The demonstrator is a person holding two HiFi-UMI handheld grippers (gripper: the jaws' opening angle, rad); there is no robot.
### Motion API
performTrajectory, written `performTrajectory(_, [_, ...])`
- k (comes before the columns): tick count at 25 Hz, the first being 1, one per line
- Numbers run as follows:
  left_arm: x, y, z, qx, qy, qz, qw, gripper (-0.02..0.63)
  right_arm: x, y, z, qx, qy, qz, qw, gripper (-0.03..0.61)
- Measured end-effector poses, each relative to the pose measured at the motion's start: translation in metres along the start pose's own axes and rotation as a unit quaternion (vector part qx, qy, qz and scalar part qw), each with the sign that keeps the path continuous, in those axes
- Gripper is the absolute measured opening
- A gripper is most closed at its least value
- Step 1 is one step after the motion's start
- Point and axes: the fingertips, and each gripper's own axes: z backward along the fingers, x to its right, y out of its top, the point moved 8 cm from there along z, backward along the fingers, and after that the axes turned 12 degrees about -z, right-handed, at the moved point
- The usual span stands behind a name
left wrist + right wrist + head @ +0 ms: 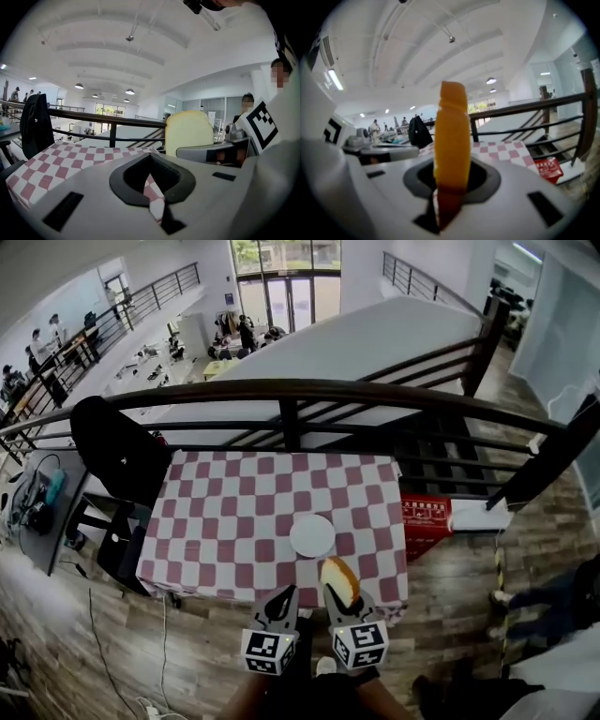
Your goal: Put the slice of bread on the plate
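- While the right gripper (pixel 339 604) holds its jaws closed on the bread (pixel 339 579), the slice stands upright in them, clear of the surface (pixel 234 512).
- From the head view, the bread hangs over the near edge of the checked cloth, just beside the plate (pixel 312 535) on its near right side and not touching it.
- Seen from the right gripper view, the bread (pixel 451 136) shows edge-on: a narrow strip of orange-brown crust. It rises straight up from the jaws, with its lower end pinched between the pads of the right gripper (pixel 451 187).
- Seen from the left gripper view, the bread (pixel 188 131) turns its broad face: pale cream-yellow, smooth, with a rounded top and straight sides.
- In the head view the slice reads as a golden crust rim round a lighter crumb.
- The left gripper (pixel 281 601) hangs just beside the right one, on its left, also at the near edge of the surface.
- The left gripper's (pixel 151 157) jaws are drawn together at the tips with nothing between them; only checked cloth shows through the hollow behind the pads.
- The plate is white, round and bare, lying flat on the red-and-white cloth toward its near right part.
- A dark railing (pixel 291 395) runs behind the surface.
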Motion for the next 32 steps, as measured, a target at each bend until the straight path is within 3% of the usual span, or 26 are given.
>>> performTrajectory(8, [-0.054,-0.020,-0.052,-0.047,-0.002,0.003,0.9989,0.018,0.019,-0.027,-0.083,-0.122,0.005,-0.021,0.992,0.095])
performTrajectory(13, [-0.081,-0.031,-0.075,-0.065,0.007,0.021,0.9976,0.018,0.032,-0.048,-0.125,-0.177,0.003,-0.061,0.982,0.095])
performTrajectory(22, [-0.113,-0.056,-0.104,-0.118,0.013,0.060,0.9911,0.018,0.068,-0.068,-0.195,-0.238,-0.006,-0.130,0.963,0.095])
performTrajectory(32, [-0.111,-0.062,-0.137,-0.139,-0.024,0.070,0.9875,0.018,0.085,-0.078,-0.251,-0.286,-0.007,-0.161,0.945,0.095])
